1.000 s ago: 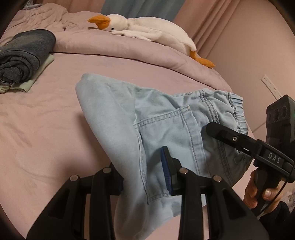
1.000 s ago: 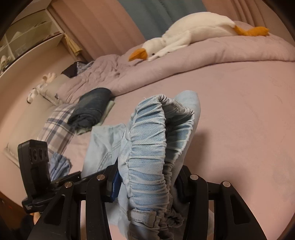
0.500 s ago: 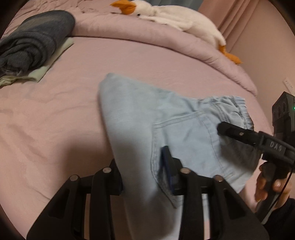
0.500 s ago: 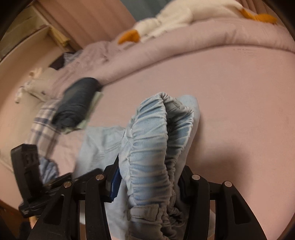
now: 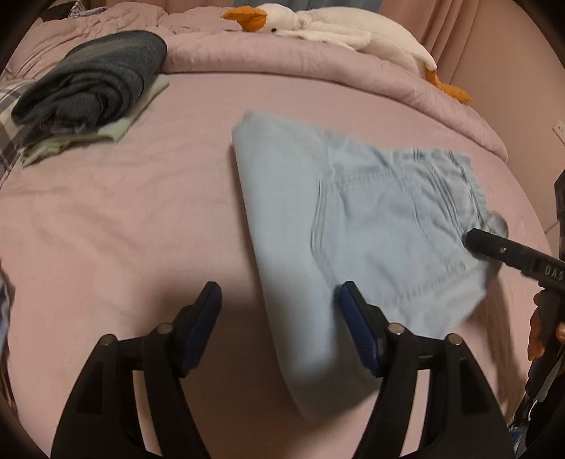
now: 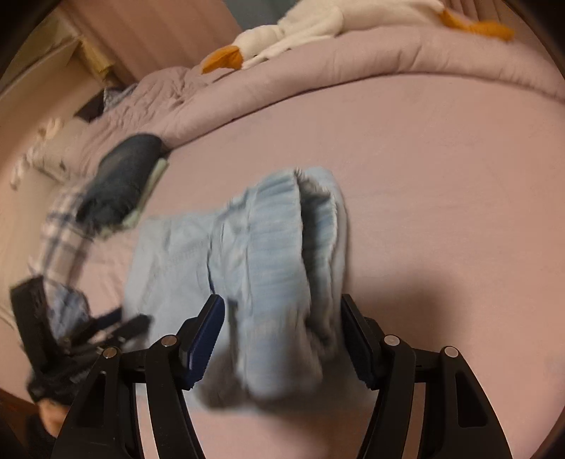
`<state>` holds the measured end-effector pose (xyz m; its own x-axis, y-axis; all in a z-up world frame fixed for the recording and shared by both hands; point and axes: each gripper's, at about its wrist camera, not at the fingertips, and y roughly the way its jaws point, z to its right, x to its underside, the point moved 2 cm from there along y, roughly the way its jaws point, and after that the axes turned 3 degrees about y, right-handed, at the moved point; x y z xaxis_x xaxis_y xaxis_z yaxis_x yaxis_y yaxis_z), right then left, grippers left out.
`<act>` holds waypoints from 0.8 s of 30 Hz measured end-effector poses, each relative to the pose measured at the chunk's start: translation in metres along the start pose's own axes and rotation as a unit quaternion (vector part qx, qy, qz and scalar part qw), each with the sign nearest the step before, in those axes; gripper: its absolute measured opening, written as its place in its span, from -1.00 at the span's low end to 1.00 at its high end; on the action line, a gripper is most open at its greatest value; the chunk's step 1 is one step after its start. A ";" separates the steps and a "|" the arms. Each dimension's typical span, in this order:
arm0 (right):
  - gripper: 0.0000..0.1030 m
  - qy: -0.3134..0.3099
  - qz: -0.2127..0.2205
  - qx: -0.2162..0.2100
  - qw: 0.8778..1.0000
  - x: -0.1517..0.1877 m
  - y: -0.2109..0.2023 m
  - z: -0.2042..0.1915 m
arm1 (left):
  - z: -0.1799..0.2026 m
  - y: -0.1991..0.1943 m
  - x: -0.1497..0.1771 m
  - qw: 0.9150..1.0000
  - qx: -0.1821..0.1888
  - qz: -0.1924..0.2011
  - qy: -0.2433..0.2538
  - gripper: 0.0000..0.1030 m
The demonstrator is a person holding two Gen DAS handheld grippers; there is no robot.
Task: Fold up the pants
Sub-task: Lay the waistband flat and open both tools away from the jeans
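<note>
The light blue folded pants (image 5: 370,219) lie on the pink bed sheet (image 5: 123,212), back pocket up, waistband to the right. My left gripper (image 5: 279,317) straddles the near folded edge. Its jaws are opening, and the left pad (image 5: 201,325) stands clear of the cloth. My right gripper (image 6: 282,328) is around the gathered waistband (image 6: 275,247). Its jaws are opening too, with a gap at the left pad (image 6: 208,335). One right finger (image 5: 494,247) shows at the waistband corner in the left wrist view.
A dark rolled garment (image 5: 95,77) rests on a pale folded cloth at the far left. A white plush goose (image 5: 335,28) lies on the bunched pink duvet (image 5: 317,70) at the back. A plaid cloth (image 6: 60,229) lies by the bed's left edge. A hand (image 5: 540,332) grips the right tool.
Both grippers came down and the hanging pants settled flat on the sheet. Both pairs of jaws widened and let go of the cloth they pinched.
</note>
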<state>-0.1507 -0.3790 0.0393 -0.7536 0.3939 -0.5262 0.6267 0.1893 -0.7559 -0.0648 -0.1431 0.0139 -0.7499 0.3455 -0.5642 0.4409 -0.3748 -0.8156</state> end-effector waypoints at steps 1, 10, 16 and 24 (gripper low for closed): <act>0.33 -0.021 -0.002 0.022 1.000 0.009 0.001 -0.001 | 0.002 0.002 0.005 1.000 -0.005 0.002 0.002 0.40; 0.43 -0.015 0.005 0.060 0.998 0.017 -0.015 -0.002 | 0.024 -0.040 0.006 0.999 -0.015 0.032 0.020 0.44; 0.71 -0.043 0.031 0.057 0.997 0.030 -0.067 -0.024 | 0.046 -0.088 0.008 0.998 -0.005 0.053 0.016 0.99; 0.90 -0.077 0.051 0.074 0.993 0.044 -0.104 -0.046 | 0.063 -0.131 0.016 0.997 -0.044 0.060 0.004 0.99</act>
<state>-0.2402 -0.3403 0.1125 -0.7160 0.2606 -0.6477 0.6739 0.0159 -0.7386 -0.1659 -0.1428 0.1200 -0.6851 0.3089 -0.6597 0.5693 -0.3379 -0.7495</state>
